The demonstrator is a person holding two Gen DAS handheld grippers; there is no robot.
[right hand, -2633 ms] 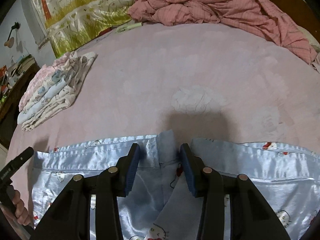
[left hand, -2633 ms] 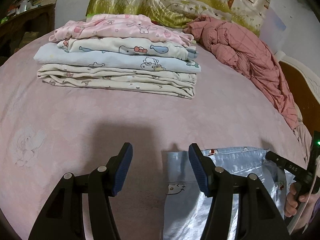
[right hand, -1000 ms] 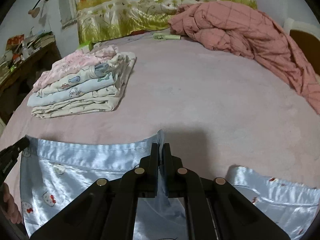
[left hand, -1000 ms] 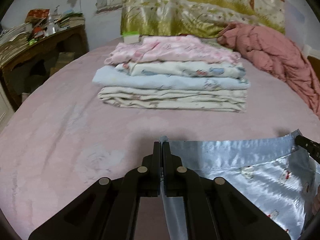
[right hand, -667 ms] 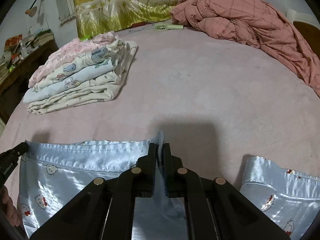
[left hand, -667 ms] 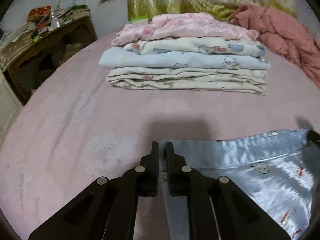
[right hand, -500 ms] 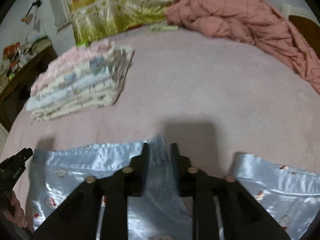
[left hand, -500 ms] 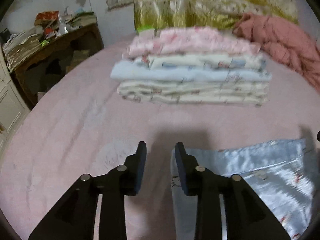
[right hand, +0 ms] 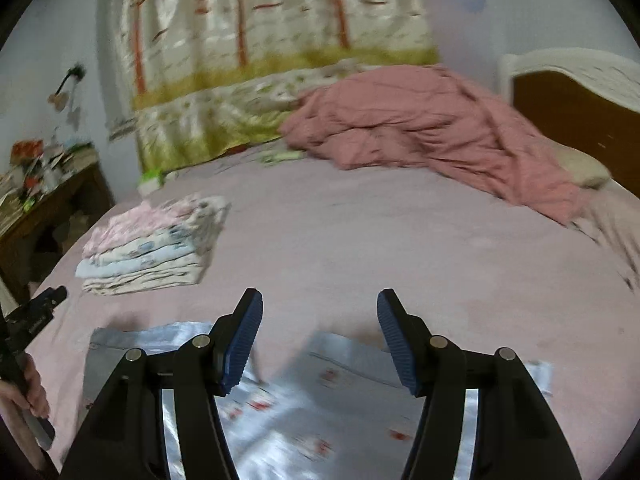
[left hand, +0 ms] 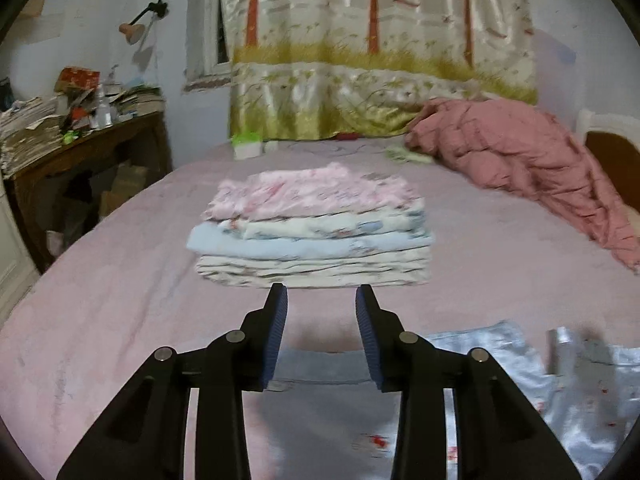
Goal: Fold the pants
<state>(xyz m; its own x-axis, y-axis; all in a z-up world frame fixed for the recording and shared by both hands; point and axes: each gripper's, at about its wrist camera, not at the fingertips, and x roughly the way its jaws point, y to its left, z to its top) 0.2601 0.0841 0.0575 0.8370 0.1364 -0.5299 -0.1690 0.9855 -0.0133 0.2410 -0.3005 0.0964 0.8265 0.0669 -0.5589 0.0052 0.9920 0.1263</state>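
The left gripper [left hand: 320, 300] hung above the bed with its blue pads [left hand: 276, 328] apart and nothing between them; its jaws had just been opening. The right gripper [right hand: 320, 308] stood wider, likewise empty, its jaws also having just been opening. The light blue satin pants [right hand: 280, 420] lay flat on the pink bedspread [right hand: 360, 248] at the near edge, beneath and just behind both sets of fingers, touched by neither. In the right wrist view a hand [right hand: 28, 396] gripped the other tool's handle at the far left. A stack of folded clothes [left hand: 312, 232] sat farther off to the left, and a rumpled pink quilt [left hand: 520, 168] lay at the far right.
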